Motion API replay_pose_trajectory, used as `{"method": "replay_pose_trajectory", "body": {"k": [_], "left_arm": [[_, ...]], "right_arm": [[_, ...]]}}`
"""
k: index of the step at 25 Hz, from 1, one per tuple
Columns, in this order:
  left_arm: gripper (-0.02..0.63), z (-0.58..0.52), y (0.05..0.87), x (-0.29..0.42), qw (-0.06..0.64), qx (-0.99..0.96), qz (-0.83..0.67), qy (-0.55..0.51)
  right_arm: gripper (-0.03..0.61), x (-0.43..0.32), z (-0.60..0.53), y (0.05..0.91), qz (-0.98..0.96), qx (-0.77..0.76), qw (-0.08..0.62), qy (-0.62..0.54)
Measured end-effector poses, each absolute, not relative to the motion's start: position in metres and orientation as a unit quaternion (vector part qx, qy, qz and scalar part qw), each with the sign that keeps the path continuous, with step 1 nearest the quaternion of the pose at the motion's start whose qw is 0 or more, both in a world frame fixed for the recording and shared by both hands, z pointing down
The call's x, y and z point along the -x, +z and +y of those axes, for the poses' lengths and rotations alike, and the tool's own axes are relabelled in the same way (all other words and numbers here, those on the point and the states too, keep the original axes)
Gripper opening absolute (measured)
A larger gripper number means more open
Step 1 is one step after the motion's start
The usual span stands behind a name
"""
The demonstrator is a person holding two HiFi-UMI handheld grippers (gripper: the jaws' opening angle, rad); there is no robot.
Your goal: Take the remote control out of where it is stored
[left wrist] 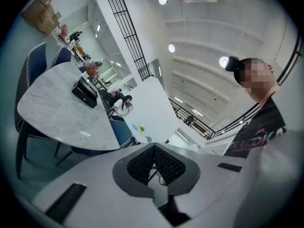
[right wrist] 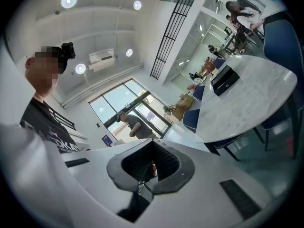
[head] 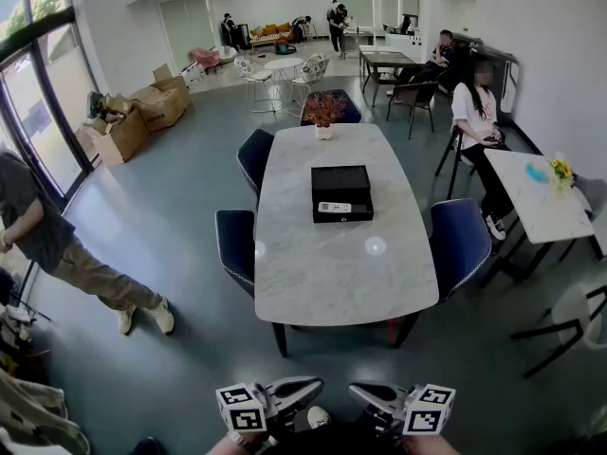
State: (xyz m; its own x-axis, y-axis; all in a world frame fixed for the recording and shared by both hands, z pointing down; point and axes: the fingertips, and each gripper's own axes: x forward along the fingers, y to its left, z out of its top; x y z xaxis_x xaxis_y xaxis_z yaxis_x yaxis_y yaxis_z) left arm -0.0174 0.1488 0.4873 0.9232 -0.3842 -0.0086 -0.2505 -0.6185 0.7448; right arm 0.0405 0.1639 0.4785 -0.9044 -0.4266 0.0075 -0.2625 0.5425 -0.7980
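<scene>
Remote control (head: 334, 208) lies white in the front of an open black box (head: 342, 183) at the middle of the marble table (head: 322, 273). My left gripper (head: 311, 387) and right gripper (head: 358, 392) hang side by side, well short of the table's near edge, both jaws clenched, empty.

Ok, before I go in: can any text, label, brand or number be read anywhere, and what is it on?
No text here reads clearly.
Remote in the black box: markings too small to read.
Shirt print: lettering, too blurred to read.
Marker cubes: square patterns only, no words.
</scene>
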Motion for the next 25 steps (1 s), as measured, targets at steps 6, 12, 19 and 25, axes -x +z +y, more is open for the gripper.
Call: {"method": "replay_pose_trajectory", "body": {"k": [6,12,19,25], "left_arm": [[0.006,0.1474,0.4875,0.0253,0.400,-0.895,-0.179,-0.086],[0.006,0.1459,0.4887,0.0270,0.401,-0.893,-0.182,-0.089],[0.006,0.1449,0.4898,0.0260,0.401,-0.894,-0.179,-0.090],[0.006,0.1450,0.4874,0.0248,0.401,-0.894,-0.176,-0.090]], "right_arm": [[0.009,-0.0334,0.1624,0.4798,0.875,0.197,0.089,-0.433],[0.009,-0.0304,0.1615,0.4784,0.876,0.189,0.090,-0.434],[0.009,-0.0339,0.1588,0.4780,0.873,0.190,0.105,-0.436],[0.009,-0.0363,0.1575,0.4774,0.870,0.197,0.106,-0.439]]}}
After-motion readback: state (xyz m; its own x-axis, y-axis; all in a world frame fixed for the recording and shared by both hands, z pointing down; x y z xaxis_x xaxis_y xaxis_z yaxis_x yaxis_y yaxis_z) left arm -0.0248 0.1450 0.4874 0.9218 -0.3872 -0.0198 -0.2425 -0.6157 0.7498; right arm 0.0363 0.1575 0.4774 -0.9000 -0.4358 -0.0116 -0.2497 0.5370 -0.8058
